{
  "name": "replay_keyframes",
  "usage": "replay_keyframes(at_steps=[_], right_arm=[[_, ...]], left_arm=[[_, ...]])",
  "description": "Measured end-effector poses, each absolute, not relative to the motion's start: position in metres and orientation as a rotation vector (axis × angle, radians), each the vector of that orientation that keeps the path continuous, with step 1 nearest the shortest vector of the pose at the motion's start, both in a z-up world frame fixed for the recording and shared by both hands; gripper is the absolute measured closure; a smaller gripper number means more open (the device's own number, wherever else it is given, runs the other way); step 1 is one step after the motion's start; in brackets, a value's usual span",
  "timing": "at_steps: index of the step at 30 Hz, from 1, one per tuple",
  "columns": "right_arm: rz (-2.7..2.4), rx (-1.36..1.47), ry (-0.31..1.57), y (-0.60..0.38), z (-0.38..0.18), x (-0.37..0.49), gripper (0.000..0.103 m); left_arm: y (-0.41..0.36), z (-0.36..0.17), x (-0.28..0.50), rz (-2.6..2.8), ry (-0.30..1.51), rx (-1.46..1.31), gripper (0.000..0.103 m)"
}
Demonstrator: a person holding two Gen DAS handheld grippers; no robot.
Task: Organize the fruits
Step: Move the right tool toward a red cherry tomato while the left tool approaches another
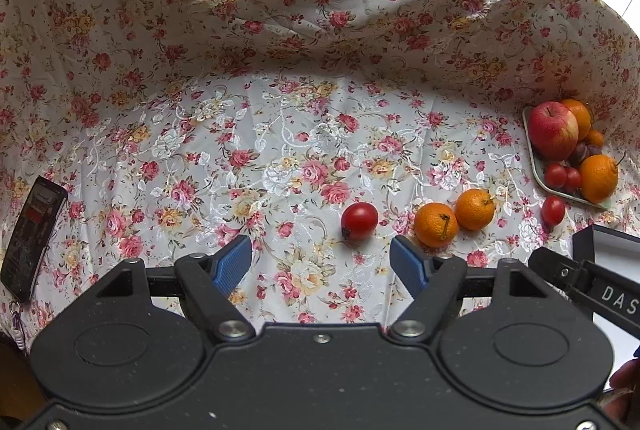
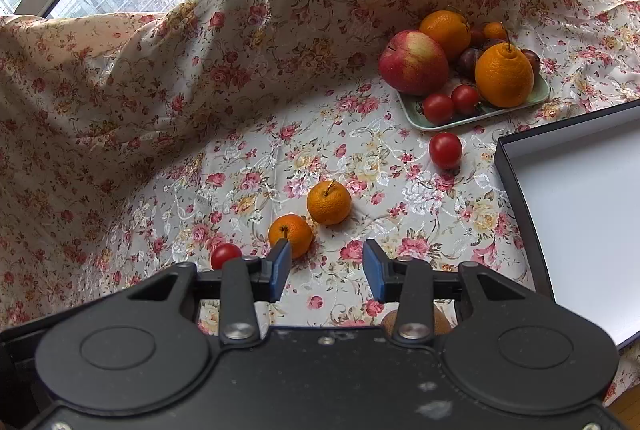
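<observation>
Fruit sorting partly done; both grippers empty.

The pale green rectangular tray (image 2: 416, 120) already holds an apple, oranges, plums and tomatoes. Near it, loose on the floral cloth (image 2: 256, 158), remain two small mandarins (image 2: 329, 202) and two red tomatoes (image 2: 445, 150). Left gripper (image 1: 322, 266) and right gripper (image 2: 326, 266) are spread wide.

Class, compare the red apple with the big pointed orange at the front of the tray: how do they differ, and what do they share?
The apple is red with yellow streaks; the pointed orange is plain orange. The apple's skin looks smooth, the orange's dimpled. The apple is roundish, the orange narrows to a neck with a thin stem. Both rest on the green tray, larger than the fruit around them.
</observation>
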State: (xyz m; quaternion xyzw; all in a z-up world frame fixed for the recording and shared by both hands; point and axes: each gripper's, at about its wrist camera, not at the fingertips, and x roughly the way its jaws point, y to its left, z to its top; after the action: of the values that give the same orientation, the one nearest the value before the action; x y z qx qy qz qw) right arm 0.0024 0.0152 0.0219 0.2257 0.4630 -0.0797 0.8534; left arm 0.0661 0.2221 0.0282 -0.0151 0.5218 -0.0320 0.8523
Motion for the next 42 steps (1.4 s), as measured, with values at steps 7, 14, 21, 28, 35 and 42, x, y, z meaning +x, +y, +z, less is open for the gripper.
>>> replay_keyframes(at_steps=[7,14,21,28,35,42], right_arm=[[-0.184,0.429,1.02,0.024,0.012,0.016,0.061],[-0.183,0.418,1.008,0.024,0.008,0.022,0.062],[-0.281,0.499,0.936,-0.014,0.022,0.035,0.062],[-0.292,0.465,0.921,-0.046,0.032,0.062,0.066],[-0.343,0.466,0.989,-0.059,0.007,0.069,0.07],[-0.395,0.497,1.021,-0.069,-0.011,0.078,0.069]], left_arm=[[0.235,0.034,0.078,-0.032,1.06,-0.047,0.026],[0.241,0.028,0.088,-0.023,1.097,-0.1,0.034],[0.241,0.023,0.092,-0.02,1.133,-0.112,0.034],[0.227,0.026,0.095,-0.064,1.127,-0.064,0.035],[0.211,0.017,0.097,-0.083,1.171,-0.046,0.042],[0.211,0.003,0.107,-0.112,1.229,-0.1,0.047]])
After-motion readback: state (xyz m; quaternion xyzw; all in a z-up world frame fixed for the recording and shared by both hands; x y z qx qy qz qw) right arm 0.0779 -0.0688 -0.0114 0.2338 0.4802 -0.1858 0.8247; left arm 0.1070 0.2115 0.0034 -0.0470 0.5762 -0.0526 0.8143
